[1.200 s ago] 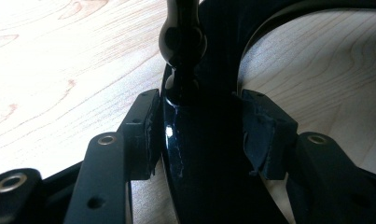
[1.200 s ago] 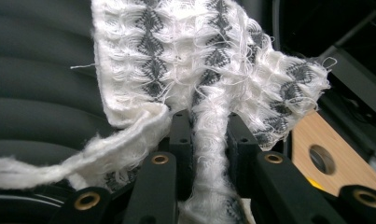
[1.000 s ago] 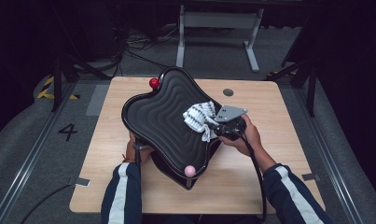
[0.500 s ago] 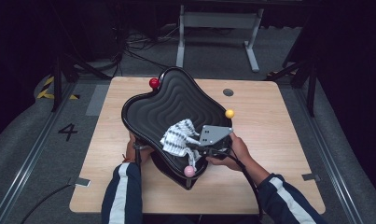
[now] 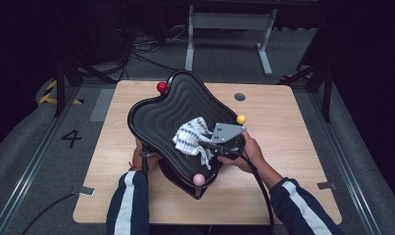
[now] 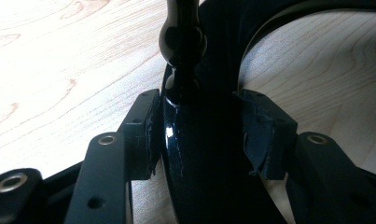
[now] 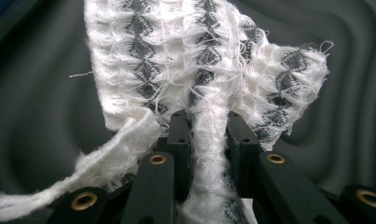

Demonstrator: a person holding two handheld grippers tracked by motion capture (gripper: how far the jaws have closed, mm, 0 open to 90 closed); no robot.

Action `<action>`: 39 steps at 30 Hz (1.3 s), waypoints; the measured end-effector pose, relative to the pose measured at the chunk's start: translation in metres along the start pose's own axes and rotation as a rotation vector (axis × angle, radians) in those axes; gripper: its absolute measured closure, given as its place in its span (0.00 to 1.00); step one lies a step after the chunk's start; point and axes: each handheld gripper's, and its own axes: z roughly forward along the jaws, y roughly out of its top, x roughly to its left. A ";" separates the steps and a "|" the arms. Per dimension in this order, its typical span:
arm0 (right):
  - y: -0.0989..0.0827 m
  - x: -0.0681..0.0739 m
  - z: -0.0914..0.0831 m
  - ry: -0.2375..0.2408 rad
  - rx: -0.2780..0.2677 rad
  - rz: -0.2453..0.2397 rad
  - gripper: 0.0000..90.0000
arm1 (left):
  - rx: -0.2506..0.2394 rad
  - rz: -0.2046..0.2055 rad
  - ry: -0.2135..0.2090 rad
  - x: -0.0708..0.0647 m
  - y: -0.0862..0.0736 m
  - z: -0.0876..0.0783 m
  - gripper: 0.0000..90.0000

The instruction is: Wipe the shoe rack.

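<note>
A black tray (image 5: pixel 170 110) with a rippled face stands tilted on the wooden table (image 5: pixel 293 147). Red (image 5: pixel 161 87), yellow (image 5: pixel 241 119) and pink (image 5: pixel 198 179) balls sit at its corners. My right gripper (image 5: pixel 210 147), under its grey plate, is shut on a white cloth with grey pattern (image 5: pixel 190 137) that lies against the tray's face. In the right gripper view the cloth (image 7: pixel 176 60) bunches between the jaws of my right gripper (image 7: pixel 209 135). My left gripper (image 6: pixel 199 130) is shut on a glossy black part of the tray (image 6: pixel 195 158); in the high view it sits tucked under the tray's near left edge (image 5: pixel 143 154).
Bare table wood lies to the left (image 5: pixel 107 161) and right of the tray. A small round hole (image 5: pixel 239 97) marks the table's far right. A metal stand (image 5: pixel 229 29) and cables lie on the dark floor beyond.
My right gripper dragged the cloth across the tray toward the near left, uncovering the yellow ball, then eased slightly back. The left hand and the tray stayed put.
</note>
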 end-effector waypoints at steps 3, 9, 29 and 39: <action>-0.007 -0.015 0.000 -0.046 0.024 0.030 0.84 | 0.000 -0.001 0.000 0.000 0.000 0.000 0.56; -0.021 -0.040 -0.002 -0.095 0.058 0.107 0.83 | 0.000 -0.001 -0.001 0.000 0.000 0.000 0.56; -0.027 -0.062 0.001 -0.151 0.076 0.175 0.85 | 0.008 0.013 -0.016 0.001 0.000 0.000 0.56; 0.003 -0.023 0.007 -0.032 0.019 0.056 0.84 | 0.008 0.010 -0.013 0.001 0.000 0.000 0.56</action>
